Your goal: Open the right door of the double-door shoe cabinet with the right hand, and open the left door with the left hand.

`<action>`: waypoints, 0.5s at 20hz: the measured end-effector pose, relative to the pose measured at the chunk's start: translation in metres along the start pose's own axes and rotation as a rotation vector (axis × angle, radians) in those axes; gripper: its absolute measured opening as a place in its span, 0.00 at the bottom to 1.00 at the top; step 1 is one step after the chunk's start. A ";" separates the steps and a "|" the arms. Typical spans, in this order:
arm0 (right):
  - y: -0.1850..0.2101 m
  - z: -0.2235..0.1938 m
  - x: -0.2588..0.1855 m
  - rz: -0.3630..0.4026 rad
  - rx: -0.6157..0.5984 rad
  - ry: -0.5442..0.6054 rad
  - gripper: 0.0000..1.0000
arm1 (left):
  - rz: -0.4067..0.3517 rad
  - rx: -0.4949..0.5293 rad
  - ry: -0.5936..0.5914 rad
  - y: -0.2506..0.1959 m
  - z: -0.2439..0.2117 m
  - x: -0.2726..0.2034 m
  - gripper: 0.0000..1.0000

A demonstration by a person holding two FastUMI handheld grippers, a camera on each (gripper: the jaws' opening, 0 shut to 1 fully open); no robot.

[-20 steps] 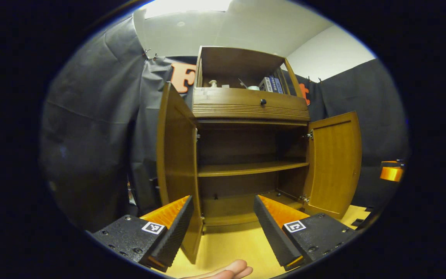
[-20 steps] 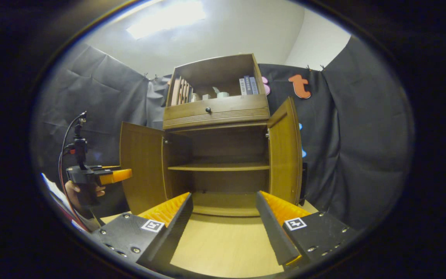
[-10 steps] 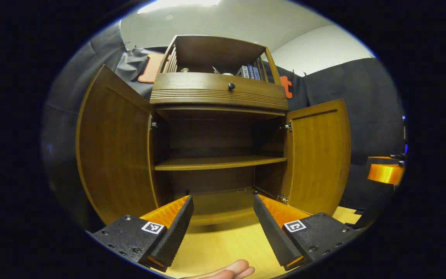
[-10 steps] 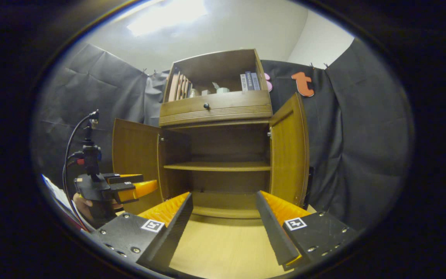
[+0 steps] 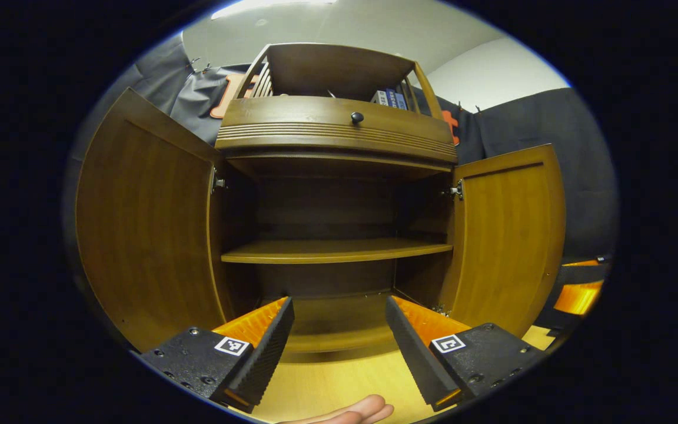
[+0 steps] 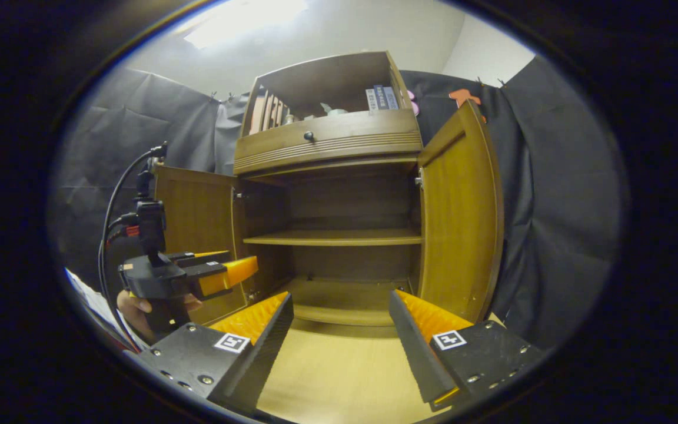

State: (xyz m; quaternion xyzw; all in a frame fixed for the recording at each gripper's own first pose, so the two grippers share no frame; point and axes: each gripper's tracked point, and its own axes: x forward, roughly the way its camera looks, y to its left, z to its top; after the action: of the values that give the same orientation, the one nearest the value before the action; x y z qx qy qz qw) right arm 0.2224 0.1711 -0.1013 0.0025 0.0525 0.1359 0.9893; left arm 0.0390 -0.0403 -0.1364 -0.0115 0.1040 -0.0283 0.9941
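Wooden left door [image 5: 148, 218] and right door [image 5: 507, 235] both stand open, your left gripper [image 5: 339, 330] and right gripper [image 6: 339, 330] hold wide fingers, gripping nothing; judged complete, simply withdraw.

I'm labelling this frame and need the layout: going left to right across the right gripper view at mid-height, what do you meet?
The other hand-held gripper, held in a hand → open left door → cabinet shelf → open right door → black cloth wall.
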 end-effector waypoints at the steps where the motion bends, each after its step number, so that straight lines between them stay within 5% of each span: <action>1: 0.000 0.000 0.010 -0.005 0.007 -0.003 0.97 | 0.009 -0.005 0.000 0.001 -0.003 0.008 0.96; 10: 0.016 0.005 0.077 -0.015 -0.039 -0.038 0.95 | 0.063 0.054 0.079 0.012 -0.037 0.048 0.96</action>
State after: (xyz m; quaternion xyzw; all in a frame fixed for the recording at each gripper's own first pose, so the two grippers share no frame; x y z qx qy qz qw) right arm 0.2920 0.2072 -0.1038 -0.0147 0.0310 0.1295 0.9910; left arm 0.0786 -0.0314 -0.1824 0.0196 0.1427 -0.0002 0.9896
